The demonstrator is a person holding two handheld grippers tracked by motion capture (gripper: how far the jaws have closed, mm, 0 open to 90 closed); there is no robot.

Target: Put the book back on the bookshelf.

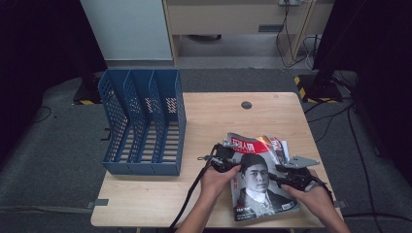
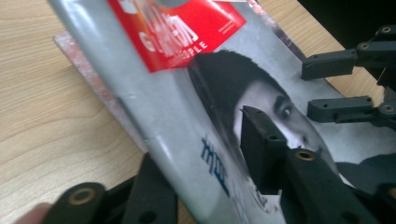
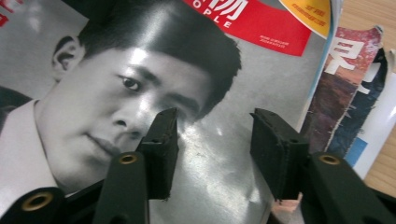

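A magazine (image 1: 260,182) with a black-and-white portrait and a red title band lies on top of a small stack at the table's front right. My left gripper (image 1: 228,162) holds its left edge, which is raised off the table. In the left gripper view the cover (image 2: 187,107) runs between the jaws of the left gripper (image 2: 205,149), one pad on top and the other jaw underneath. My right gripper (image 1: 284,177) hovers over the cover's right side. Its pads stand apart above the glossy cover (image 3: 261,65), and nothing sits between the fingers of the right gripper (image 3: 212,140).
A blue three-slot file rack (image 1: 145,121) stands at the table's left side. More magazines (image 1: 277,145) (image 3: 350,93) stick out from under the top one on the right. A round cable hole (image 1: 246,105) is near the far edge. Bare wooden table (image 1: 160,194) lies in front of the rack.
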